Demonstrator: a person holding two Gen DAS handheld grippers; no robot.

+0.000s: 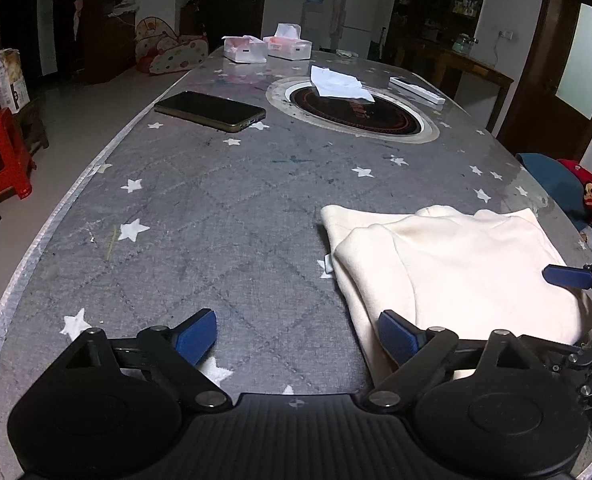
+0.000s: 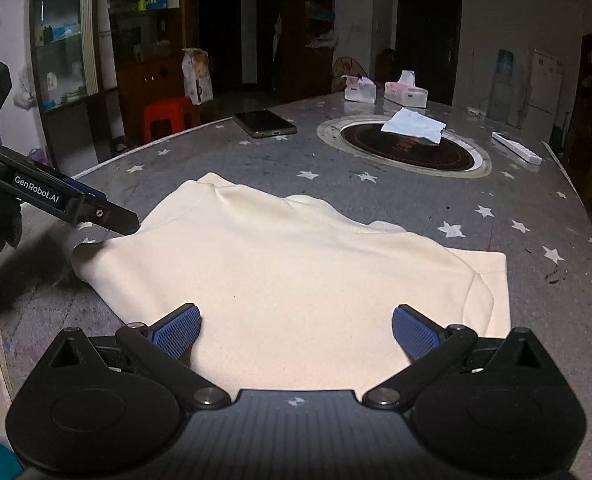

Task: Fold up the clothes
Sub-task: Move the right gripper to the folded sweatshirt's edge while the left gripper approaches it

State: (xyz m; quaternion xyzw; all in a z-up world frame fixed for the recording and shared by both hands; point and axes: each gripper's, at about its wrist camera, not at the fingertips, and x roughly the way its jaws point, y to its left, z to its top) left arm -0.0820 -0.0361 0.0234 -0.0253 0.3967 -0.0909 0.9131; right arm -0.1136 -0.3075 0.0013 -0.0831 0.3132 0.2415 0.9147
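Note:
A cream garment (image 2: 296,264) lies folded in a thick flat bundle on the grey star-patterned table (image 1: 200,208). My right gripper (image 2: 296,330) stands open at the bundle's near edge, blue pads wide apart with cloth lying between them but not pinched. My left gripper (image 1: 296,336) is open over bare tablecloth, its right pad at the left edge of the garment (image 1: 456,268). In the right wrist view the left gripper's black fingers (image 2: 108,214) show at the garment's left edge. In the left wrist view one blue fingertip (image 1: 568,276) of the right gripper shows over the cloth.
A dark phone (image 1: 210,111) lies mid-table on the left. A round inset hob (image 1: 356,110) carries a white tissue (image 1: 340,84). Two tissue boxes (image 1: 266,48) stand at the far end, a white remote (image 1: 416,91) to the right. A red stool (image 1: 0,156) stands beside the table.

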